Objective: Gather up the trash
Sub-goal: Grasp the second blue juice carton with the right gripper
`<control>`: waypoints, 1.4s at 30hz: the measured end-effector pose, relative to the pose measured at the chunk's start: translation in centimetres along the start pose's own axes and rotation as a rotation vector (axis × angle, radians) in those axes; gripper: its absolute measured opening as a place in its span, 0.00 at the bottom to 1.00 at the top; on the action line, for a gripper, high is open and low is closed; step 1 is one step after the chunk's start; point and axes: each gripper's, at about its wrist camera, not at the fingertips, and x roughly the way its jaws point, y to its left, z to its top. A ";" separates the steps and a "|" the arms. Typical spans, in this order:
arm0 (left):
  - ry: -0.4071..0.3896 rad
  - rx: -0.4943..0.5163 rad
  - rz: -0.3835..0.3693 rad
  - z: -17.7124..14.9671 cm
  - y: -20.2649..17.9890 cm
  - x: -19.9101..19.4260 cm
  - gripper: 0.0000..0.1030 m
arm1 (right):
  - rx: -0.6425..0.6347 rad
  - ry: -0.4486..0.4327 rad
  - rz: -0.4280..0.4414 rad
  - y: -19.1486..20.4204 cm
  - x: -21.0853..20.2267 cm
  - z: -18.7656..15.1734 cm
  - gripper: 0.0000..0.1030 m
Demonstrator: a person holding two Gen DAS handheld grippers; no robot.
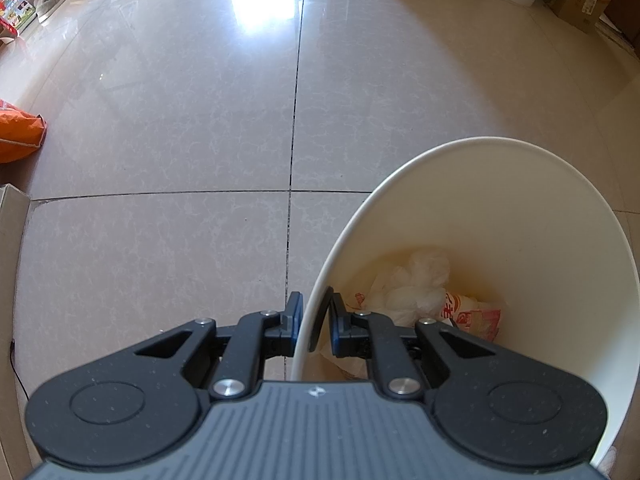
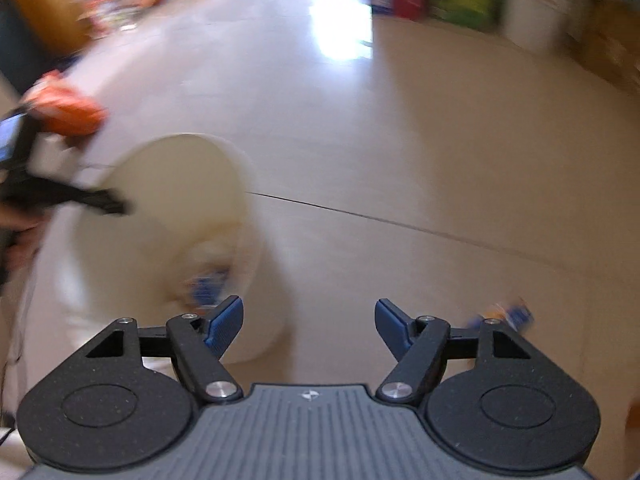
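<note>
Left gripper [image 1: 314, 322] clamped on the rim of the white bin [image 1: 520, 208], trash bags [image 1: 416, 288] inside. Right gripper [image 2: 309, 322] spread wide, empty, blurred. A wrapper [image 2: 504, 314] lies just right of it. Best keep the bin steady, mouth toward the scrap.

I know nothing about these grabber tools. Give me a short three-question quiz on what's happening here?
1. True or false: the left gripper pinches the white bin's rim.
2. The right gripper's jaws are: A) wide apart, holding nothing B) shut on a bag.
3. What lies inside the bin?

Key: 1 true. 2 A. 3 Crumpled white plastic bags and a red-printed wrapper.
</note>
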 end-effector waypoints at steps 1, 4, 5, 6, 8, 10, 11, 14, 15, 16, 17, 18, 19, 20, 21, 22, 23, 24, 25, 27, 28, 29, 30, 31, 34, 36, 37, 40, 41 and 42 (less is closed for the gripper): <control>0.000 0.000 0.000 0.0 0.0 0.0 0.11 | 0.053 0.007 -0.034 -1.7 0.7 0.0 0.75; -0.001 0.004 0.003 0.0 0.0 0.0 0.11 | 0.203 0.028 -0.111 -6.7 3.2 -0.3 0.75; -0.001 0.005 0.003 0.0 -0.1 -0.1 0.11 | 0.256 0.029 -0.136 -8.2 4.0 -0.4 0.75; 0.000 0.007 0.004 0.0 -0.1 -0.1 0.11 | 0.311 0.038 -0.145 -9.8 4.9 -0.5 0.75; -0.001 0.011 0.008 0.0 -0.2 0.0 0.11 | 0.451 0.052 -0.167 -13.2 7.0 -1.1 0.74; -0.001 0.012 0.008 0.0 -0.3 0.0 0.11 | 0.559 0.062 -0.183 -16.2 9.2 -1.7 0.74; -0.001 0.012 0.008 0.0 -0.3 0.0 0.11 | 0.605 0.074 -0.202 -17.4 10.2 -2.0 0.74; -0.001 0.021 0.014 -0.1 -0.4 0.0 0.11 | 0.672 0.095 -0.263 -20.2 13.2 -2.5 0.74; 0.000 0.019 0.013 0.0 -0.5 0.1 0.11 | 0.689 0.097 -0.291 -21.0 14.2 -2.8 0.74; 0.001 0.016 0.012 0.0 -0.5 0.0 0.11 | 0.707 0.102 -0.304 -22.0 14.9 -3.3 0.74; 0.001 0.017 0.012 0.0 -0.5 0.0 0.11 | 0.733 0.103 -0.306 -22.8 15.8 -3.5 0.74; 0.000 0.020 0.014 0.0 -0.5 0.0 0.11 | 0.759 0.105 -0.298 -23.4 16.6 -3.8 0.75; 0.000 0.022 0.016 0.0 -0.5 0.0 0.11 | 0.788 0.113 -0.290 -24.1 17.6 -4.0 0.75; 0.000 0.023 0.016 0.0 -0.5 0.0 0.11 | 0.809 0.114 -0.297 -24.5 18.3 -4.3 0.75; 0.001 0.022 0.016 0.0 -0.5 0.1 0.11 | 0.820 0.112 -0.303 -24.6 19.0 -4.6 0.75; 0.001 0.021 0.017 0.0 -0.5 0.1 0.11 | 0.825 0.115 -0.297 -25.1 19.8 -4.7 0.75; 0.001 0.022 0.018 0.0 -0.5 0.1 0.11 | 0.830 0.125 -0.300 -25.3 20.6 -4.8 0.75; 0.001 0.024 0.018 0.0 -0.6 0.2 0.11 | 0.836 0.135 -0.319 -25.4 21.3 -5.0 0.75; 0.002 0.023 0.018 0.0 -0.6 0.2 0.11 | 0.842 0.136 -0.330 -25.6 21.9 -5.1 0.75; 0.002 0.025 0.021 0.0 -0.6 0.2 0.11 | 0.866 0.139 -0.332 -26.0 23.0 -5.5 0.75; 0.002 0.028 0.023 0.0 -0.7 0.2 0.11 | 0.878 0.142 -0.333 -26.3 23.3 -5.5 0.75; 0.002 0.027 0.023 0.0 -0.7 0.2 0.11 | 0.885 0.140 -0.334 -26.4 23.6 -5.4 0.75; 0.002 0.026 0.023 0.0 -0.7 0.2 0.11 | 0.889 0.137 -0.340 -26.5 23.9 -5.5 0.75; 0.002 0.025 0.023 0.0 -0.7 0.3 0.11 | 0.890 0.135 -0.347 -26.5 24.1 -5.6 0.75; 0.001 0.027 0.025 -0.1 -0.7 0.3 0.11 | 0.895 0.134 -0.356 -26.6 24.5 -5.6 0.72; 0.000 0.028 0.025 -0.1 -0.8 0.3 0.11 | 0.903 0.138 -0.355 -26.6 24.5 -5.5 0.65; 0.000 0.027 0.026 -0.1 -0.8 0.3 0.11 | 0.907 0.143 -0.357 -26.5 24.3 -5.5 0.61; 0.000 0.025 0.025 -0.1 -0.8 0.3 0.11 | 0.910 0.145 -0.354 -26.6 23.8 -5.1 0.61; 0.000 0.024 0.026 -0.1 -0.8 0.3 0.11 | 0.906 0.147 -0.359 -26.6 23.7 -5.1 0.60; 0.000 0.025 0.026 -0.1 -0.8 0.3 0.11 | 0.900 0.151 -0.361 -26.5 23.5 -5.1 0.60</control>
